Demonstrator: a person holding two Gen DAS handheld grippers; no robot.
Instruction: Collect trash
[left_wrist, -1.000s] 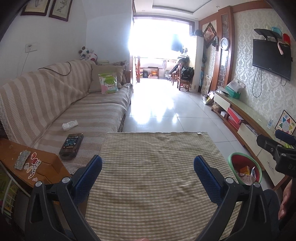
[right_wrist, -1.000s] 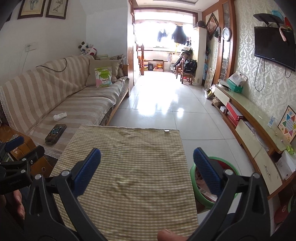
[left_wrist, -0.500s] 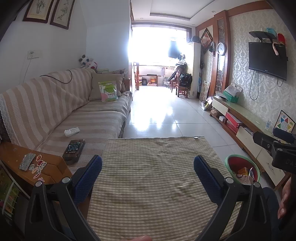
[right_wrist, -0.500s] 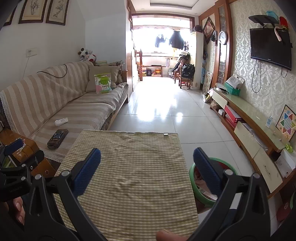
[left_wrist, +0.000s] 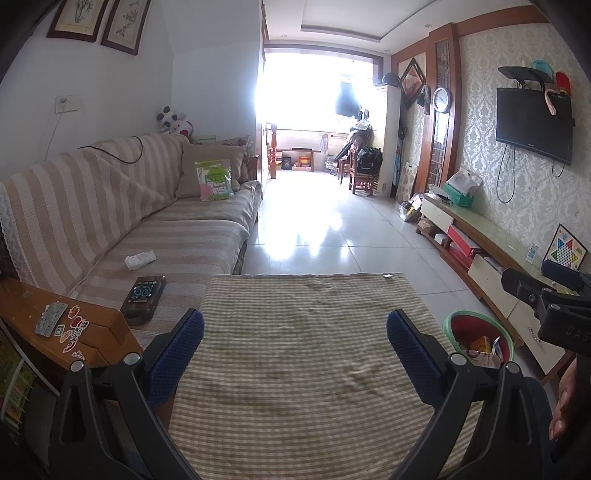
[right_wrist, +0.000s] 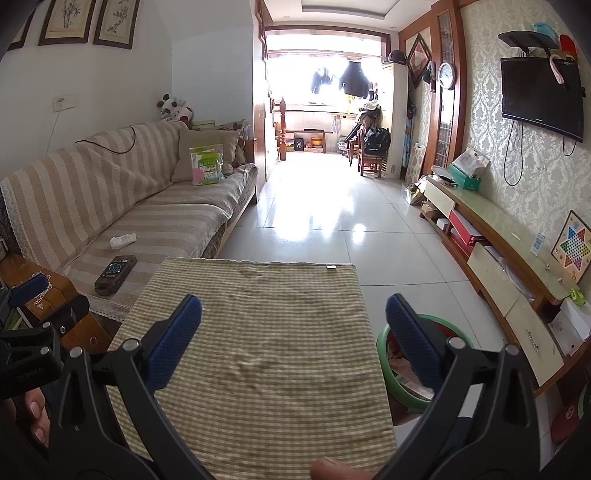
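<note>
My left gripper (left_wrist: 295, 321) hangs open over the checked tablecloth (left_wrist: 303, 362) with nothing between its blue pads. My right gripper (right_wrist: 293, 304) is also open and empty above the same cloth (right_wrist: 266, 354). On the floor to the right of the table stands a green-rimmed red bin (left_wrist: 452, 319) with some packets inside; in the right wrist view the bin (right_wrist: 384, 365) is partly behind my right finger. A crumpled white tissue (left_wrist: 139, 259) (right_wrist: 122, 240) lies on the striped sofa seat, far from both grippers.
A dark flat device (left_wrist: 144, 299) lies on the sofa near the table. A green and pink packet (left_wrist: 215, 180) leans on a cushion. A wooden side table (left_wrist: 55, 332) carries stickers and a blister strip. A low TV cabinet (right_wrist: 498, 266) lines the right wall.
Both views have tipped up slightly, so the table's far edge sits a little lower in frame. Both grippers stay open and empty.
</note>
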